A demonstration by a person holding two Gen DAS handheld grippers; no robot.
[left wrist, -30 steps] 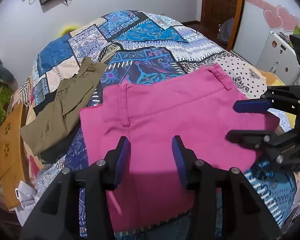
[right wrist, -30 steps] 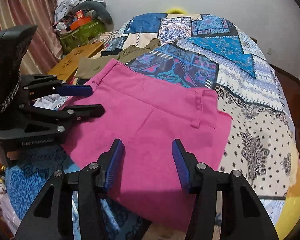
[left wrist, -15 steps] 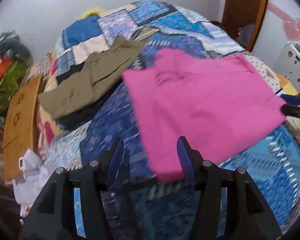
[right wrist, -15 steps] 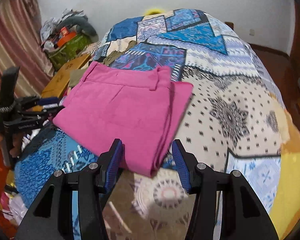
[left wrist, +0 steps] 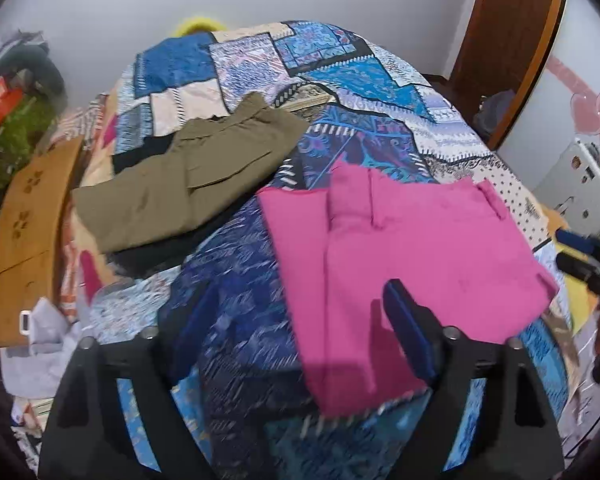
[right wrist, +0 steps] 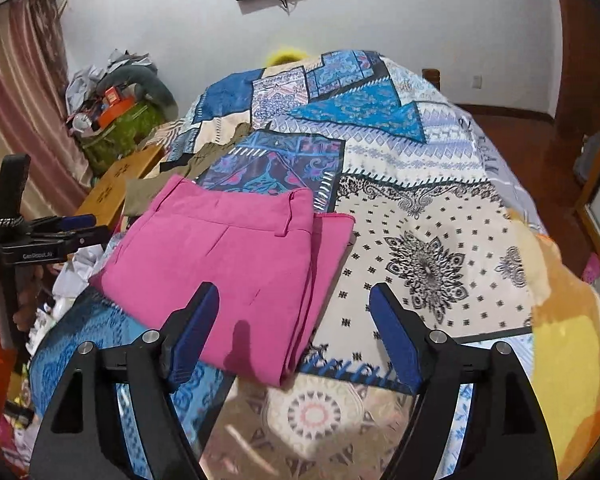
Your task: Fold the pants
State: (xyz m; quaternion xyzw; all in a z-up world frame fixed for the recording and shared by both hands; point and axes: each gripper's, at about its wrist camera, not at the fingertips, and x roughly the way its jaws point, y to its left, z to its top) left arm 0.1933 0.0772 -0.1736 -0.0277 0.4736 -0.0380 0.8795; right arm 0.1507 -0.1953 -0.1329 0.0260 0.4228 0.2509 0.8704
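The pink pants (left wrist: 412, 256) lie folded flat in a rectangle on the patchwork bedspread (left wrist: 340, 80). They also show in the right wrist view (right wrist: 236, 264), waistband at the far edge. My left gripper (left wrist: 300, 332) is open and empty, held above the near left part of the pants. My right gripper (right wrist: 294, 324) is open and empty, above the pants' near right corner. The left gripper shows in the right wrist view (right wrist: 80, 228) off the bed's left side. The right gripper's fingertips (left wrist: 576, 240) show at the right edge of the left wrist view.
Folded olive-green pants (left wrist: 188, 184) lie on the bed to the left of the pink ones, over a dark garment. A wooden board (left wrist: 24, 232) and loose papers sit left of the bed. A cluttered pile (right wrist: 116, 116) stands by the curtain. A door (left wrist: 508, 40) is at far right.
Both grippers have drawn back and away from the pink pants, left gripper leftward, right gripper rightward. The pants lie still. Both grippers stay open, now spread wider.
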